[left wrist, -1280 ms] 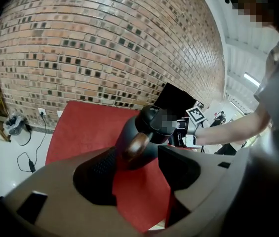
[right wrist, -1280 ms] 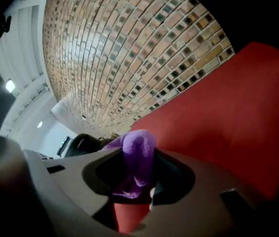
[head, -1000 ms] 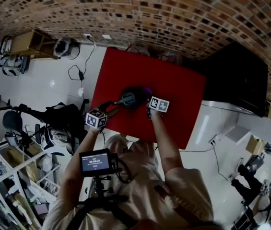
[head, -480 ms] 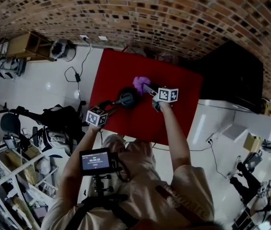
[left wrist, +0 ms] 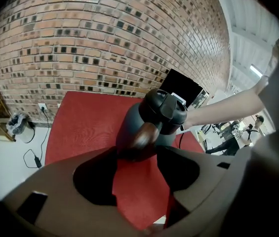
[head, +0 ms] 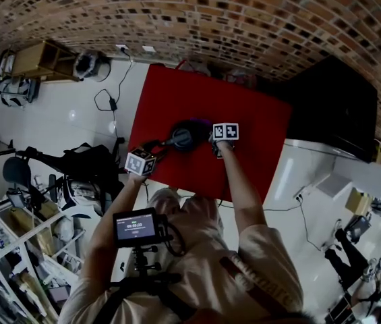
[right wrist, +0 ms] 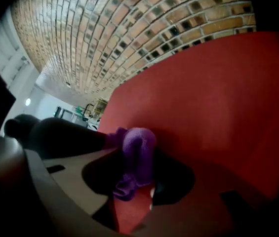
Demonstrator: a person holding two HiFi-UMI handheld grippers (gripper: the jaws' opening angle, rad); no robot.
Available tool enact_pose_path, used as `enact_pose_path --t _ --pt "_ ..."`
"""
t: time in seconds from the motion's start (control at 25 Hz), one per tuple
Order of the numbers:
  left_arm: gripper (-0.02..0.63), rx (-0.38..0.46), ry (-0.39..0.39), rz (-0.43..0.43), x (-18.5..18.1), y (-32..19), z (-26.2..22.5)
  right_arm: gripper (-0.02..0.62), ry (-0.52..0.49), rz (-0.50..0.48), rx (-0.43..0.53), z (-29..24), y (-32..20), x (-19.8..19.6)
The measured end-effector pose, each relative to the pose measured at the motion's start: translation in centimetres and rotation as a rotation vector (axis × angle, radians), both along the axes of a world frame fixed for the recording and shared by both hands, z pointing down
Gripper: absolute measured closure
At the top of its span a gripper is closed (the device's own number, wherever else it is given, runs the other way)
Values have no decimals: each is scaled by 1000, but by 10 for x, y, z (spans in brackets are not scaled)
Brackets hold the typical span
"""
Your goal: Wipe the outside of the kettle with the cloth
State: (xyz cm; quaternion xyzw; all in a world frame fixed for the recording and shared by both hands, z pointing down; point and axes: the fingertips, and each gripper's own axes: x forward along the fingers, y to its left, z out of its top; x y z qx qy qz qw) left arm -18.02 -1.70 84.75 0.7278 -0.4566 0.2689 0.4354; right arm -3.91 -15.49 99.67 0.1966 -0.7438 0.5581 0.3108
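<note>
Presently, mid-wipe, it seems: the kettle [left wrist: 129, 122] is steadied at its handle [left wrist: 144, 136] by the left gripper [left wrist: 138, 154], whose jaws have just closed onto it. The cloth [right wrist: 138, 142], pinched in the right gripper [right wrist: 137, 168], is held against its side. Fresh surface is likely to be swept next.

no readable text, monitor [head: 135, 227] digits too blurred

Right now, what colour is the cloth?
Purple; the cloth shows best in the right gripper view.
</note>
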Motion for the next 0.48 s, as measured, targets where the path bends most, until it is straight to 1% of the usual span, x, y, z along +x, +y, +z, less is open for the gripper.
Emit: enact_pose_path --t 0.04,0.12,0.16,0.2,0.24,0.32,0.36,0.4,0.48 --pt "357 -4 4 -6 1 1 1 420 20 -7 -7 4 5 3" --pt "357 -12 14 -22 3 4 2 422 45 -55 -9 -1 11 9" --pt "357 -13 15 -27 3 5 2 421 48 -80 9 -8 8 12" --pt "357 -11 14 -28 3 5 1 420 29 -85 35 -20 0 14" --pt "357 -6 15 -28 2 3 -1 420 -18 -63 63 -36 -13 14" --pt "357 3 16 -26 0 1 -4 420 -159 17 102 -79 -43 10" --pt "357 4 16 -25 0 1 -5 420 -226 39 107 -100 -52 5" --pt "357 4 14 -24 -1 1 -5 420 -283 33 100 -117 -55 -3" --pt "357 -4 1 -21 -2 3 -3 420 -360 -55 57 -136 -46 -24"
